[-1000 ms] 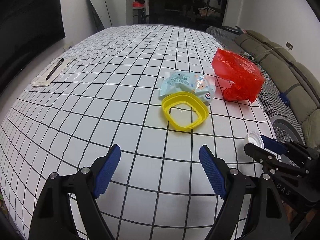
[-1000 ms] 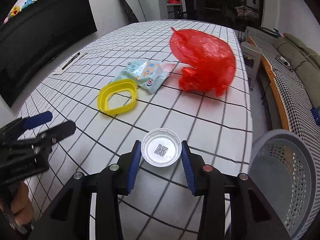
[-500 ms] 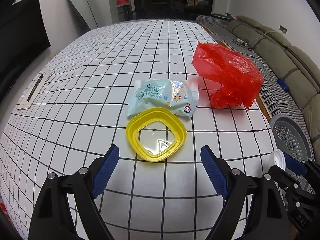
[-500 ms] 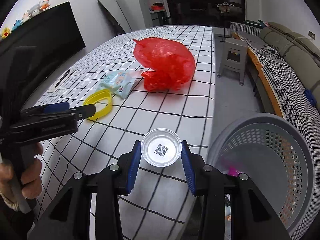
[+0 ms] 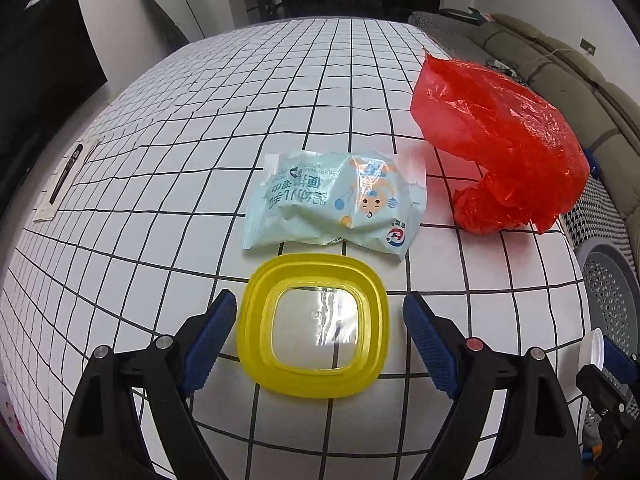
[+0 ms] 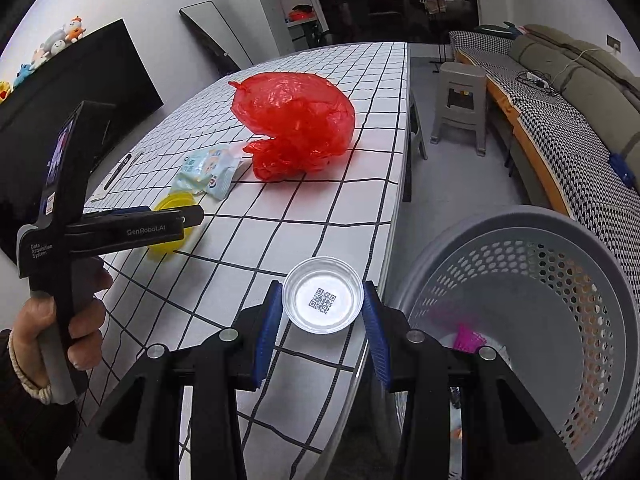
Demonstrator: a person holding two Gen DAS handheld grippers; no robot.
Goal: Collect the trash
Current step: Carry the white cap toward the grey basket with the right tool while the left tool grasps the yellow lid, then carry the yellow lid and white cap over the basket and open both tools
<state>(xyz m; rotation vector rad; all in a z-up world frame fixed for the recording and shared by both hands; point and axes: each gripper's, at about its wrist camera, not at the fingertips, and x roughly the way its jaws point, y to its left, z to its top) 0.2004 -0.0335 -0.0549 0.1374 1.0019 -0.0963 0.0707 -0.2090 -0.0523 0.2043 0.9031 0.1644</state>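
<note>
Straddling a square yellow plastic lid with a clear centre [image 5: 314, 326], the left gripper [image 5: 320, 330] hangs over a table draped in a white cloth with a black grid [image 5: 200, 128]; its blue-padded jaws have just been opening further and stand wide on either side of the lid without touching it. Just beyond the lid lies a crumpled pale-blue wet-wipe packet with a cartoon face [image 5: 336, 204], and beyond that and off to the lid's right sits a puffed-up red plastic bag [image 5: 500, 140]. Far to the lid's left, near the cloth's edge, a black pen [image 5: 66, 172] rests on a slip of paper. The right gripper [image 6: 322, 320] is clamped on a small round clear plastic cup with a QR code on its bottom [image 6: 322, 300], carried above the table's edge on the side of the lid away from the pen. Beside that edge, below and to the cup's right, stands a grey perforated plastic basket [image 6: 560, 280] with something pink inside. A person's hand [image 6: 68, 312] grasps the left gripper's handle.
</note>
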